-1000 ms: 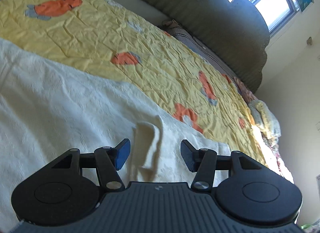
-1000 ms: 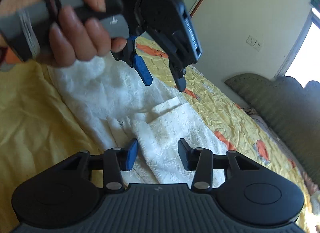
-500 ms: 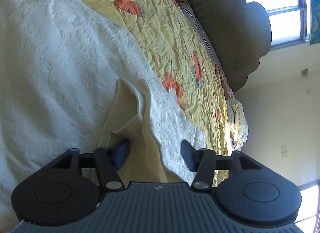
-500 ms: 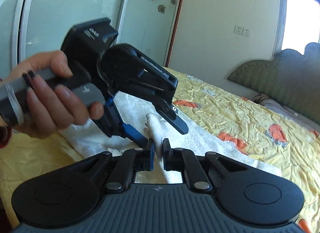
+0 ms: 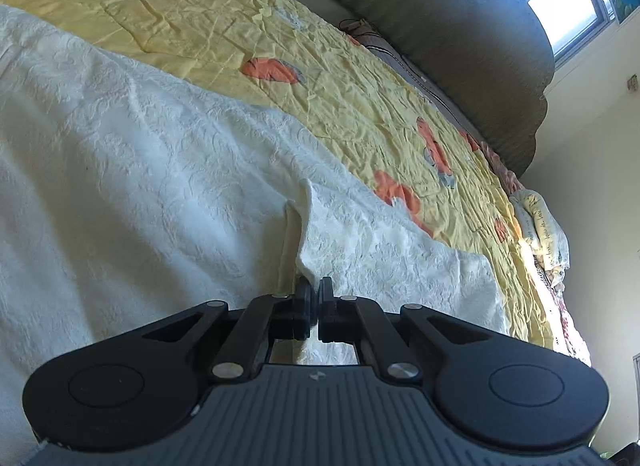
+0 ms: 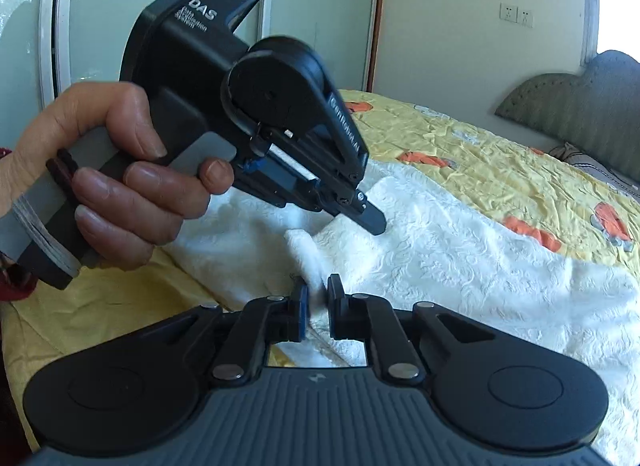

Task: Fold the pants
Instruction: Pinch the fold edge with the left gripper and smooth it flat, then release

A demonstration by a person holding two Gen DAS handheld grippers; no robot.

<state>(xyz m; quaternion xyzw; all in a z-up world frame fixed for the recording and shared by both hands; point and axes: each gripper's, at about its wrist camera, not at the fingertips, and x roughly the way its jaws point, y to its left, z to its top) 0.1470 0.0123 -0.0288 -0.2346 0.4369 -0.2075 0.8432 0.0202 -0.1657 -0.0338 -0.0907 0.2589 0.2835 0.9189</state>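
I am pinching the white textured cotton pants (image 5: 168, 169), which are lying spread across the wrinkled yellow bedspread with orange fish prints (image 5: 224, 21). My left gripper (image 5: 315, 298) has just been closing and is clamping a raised fold near the pants' edge. My right gripper (image 6: 318, 300) is gripping another bunched ridge of the pants just beside it. My left hand (image 6: 120, 177) is wrapping the handle above the pants.

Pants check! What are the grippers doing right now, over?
Left gripper just closed, pinching pants. Right gripper shut on pants fold. Nothing in the way, over.
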